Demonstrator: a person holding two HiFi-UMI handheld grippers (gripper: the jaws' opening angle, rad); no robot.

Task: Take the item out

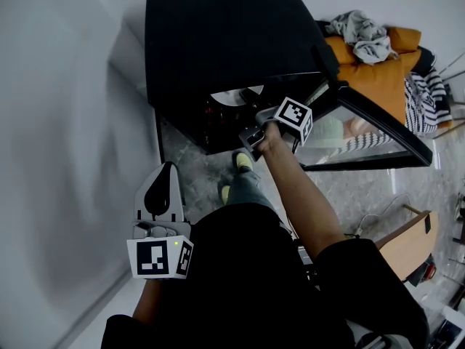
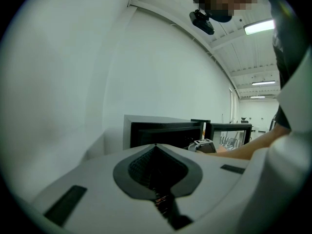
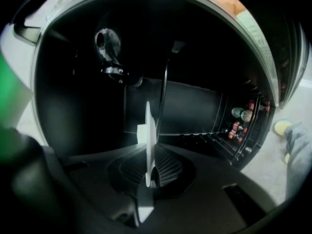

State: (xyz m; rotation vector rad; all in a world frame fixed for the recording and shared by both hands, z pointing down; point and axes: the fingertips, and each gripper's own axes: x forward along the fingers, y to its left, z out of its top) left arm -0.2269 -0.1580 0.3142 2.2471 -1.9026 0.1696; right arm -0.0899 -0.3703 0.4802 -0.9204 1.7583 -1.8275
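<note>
A black box-shaped appliance [image 1: 225, 42] stands with its glass door [image 1: 378, 133] swung open to the right. A white plate [image 1: 236, 97] shows in its opening. My right gripper [image 1: 254, 138] reaches into that opening. In the right gripper view the plate [image 3: 147, 126] is edge-on between the jaws, and the right gripper [image 3: 148, 150] is shut on its rim inside the dark chamber [image 3: 190, 101]. My left gripper [image 1: 166, 169] hangs low at the left, away from the appliance, shut with nothing in it. Its closed jaws [image 2: 156, 150] point toward the appliance [image 2: 165, 130].
A grey wall [image 1: 58, 122] runs along the left. An orange sofa [image 1: 378, 64] with clothes lies behind the door. The person's yellow shoe [image 1: 243, 160] stands on the marbled floor below the appliance. A wooden board [image 1: 408, 240] is at the right. Small red and green items [image 3: 240, 122] show at the chamber's right side.
</note>
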